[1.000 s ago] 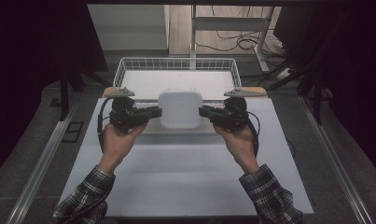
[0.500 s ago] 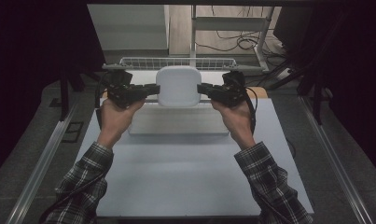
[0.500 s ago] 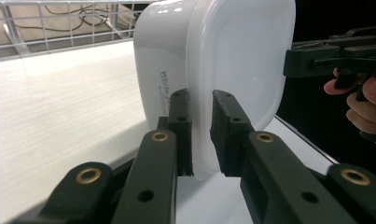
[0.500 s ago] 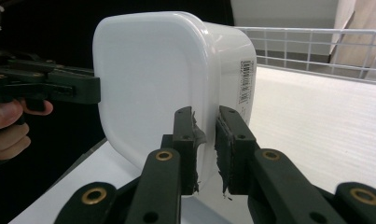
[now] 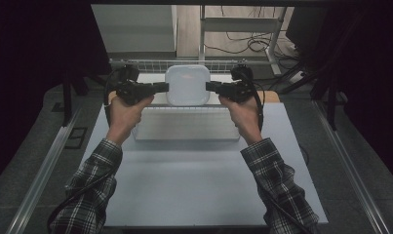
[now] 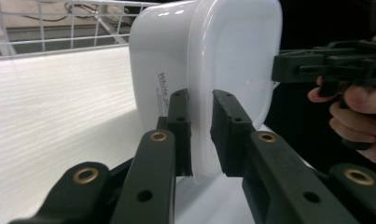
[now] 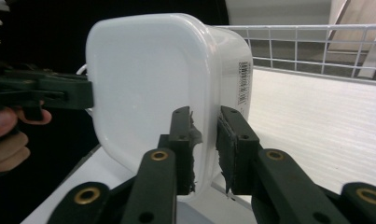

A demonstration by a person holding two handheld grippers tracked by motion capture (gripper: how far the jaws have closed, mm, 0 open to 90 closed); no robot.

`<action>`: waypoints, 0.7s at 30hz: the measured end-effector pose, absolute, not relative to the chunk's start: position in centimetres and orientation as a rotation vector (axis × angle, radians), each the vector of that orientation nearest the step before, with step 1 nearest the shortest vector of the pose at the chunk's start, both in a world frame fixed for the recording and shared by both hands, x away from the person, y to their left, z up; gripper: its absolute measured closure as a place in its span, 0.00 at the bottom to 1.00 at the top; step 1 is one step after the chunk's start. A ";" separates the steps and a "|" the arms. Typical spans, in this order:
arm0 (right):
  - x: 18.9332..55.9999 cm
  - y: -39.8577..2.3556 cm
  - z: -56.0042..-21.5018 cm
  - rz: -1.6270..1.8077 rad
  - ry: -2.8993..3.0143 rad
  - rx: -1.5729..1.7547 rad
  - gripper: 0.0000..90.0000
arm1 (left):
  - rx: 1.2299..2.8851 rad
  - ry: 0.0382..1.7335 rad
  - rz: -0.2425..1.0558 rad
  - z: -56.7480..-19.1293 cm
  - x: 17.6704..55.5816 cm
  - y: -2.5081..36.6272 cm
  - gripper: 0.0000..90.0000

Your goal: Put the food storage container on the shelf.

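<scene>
A white lidded plastic container [image 5: 186,85] hangs in the air over the white wire basket [image 5: 150,63] at the table's far side. My left gripper [image 5: 166,87] is shut on the container's left rim, and my right gripper [image 5: 208,86] is shut on its right rim. In the left gripper view the jaws pinch the rim of the container [image 6: 209,70], with the other gripper [image 6: 325,65] beyond it. In the right gripper view the jaws clamp the edge of the container [image 7: 162,79], and a barcode label [image 7: 244,81] runs down its side.
The basket's white ribbed floor [image 7: 316,121] lies under the container, and its wire wall [image 6: 59,23] rises behind. A pale grey mat [image 5: 184,180] covers the table near the person. Metal rails [image 5: 43,165] run along both sides. Cables [image 5: 243,46] lie on the floor beyond.
Both grippers have carried the container away from the person and slightly upward, from above the basket's near edge to over its middle. Both stay clamped on it.
</scene>
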State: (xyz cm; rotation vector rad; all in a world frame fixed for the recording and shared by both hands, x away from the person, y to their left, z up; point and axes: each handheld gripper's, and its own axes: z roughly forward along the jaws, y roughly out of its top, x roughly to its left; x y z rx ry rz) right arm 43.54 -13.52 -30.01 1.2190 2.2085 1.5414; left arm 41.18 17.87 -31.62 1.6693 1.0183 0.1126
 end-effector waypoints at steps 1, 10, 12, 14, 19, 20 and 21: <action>43.6 -13.5 -30.0 1.547 2.210 1.219 0.81 | 1.664 1.014 0.106 -31.6 41.2 17.9 0.81; 44.1 -12.6 -29.8 1.508 2.202 1.204 0.70 | 1.678 1.036 0.139 -31.7 41.7 17.5 0.75; 44.3 -12.4 -29.7 1.496 2.205 1.203 0.69 | 1.689 1.047 0.148 -31.9 41.9 17.4 0.75; 44.5 -12.3 -29.8 1.473 2.208 1.204 0.68 | 1.700 1.059 0.157 -32.1 42.1 17.2 0.75; 45.2 -12.2 -30.2 1.470 2.220 1.228 0.66 | 1.683 1.073 0.133 -32.3 42.8 17.3 0.73; 45.3 -12.2 -30.2 1.476 2.223 1.229 0.66 | 1.681 1.078 0.129 -32.2 42.9 17.3 0.73; 45.4 -12.2 -30.2 1.477 2.226 1.232 0.65 | 1.685 1.082 0.135 -32.2 43.0 17.2 0.72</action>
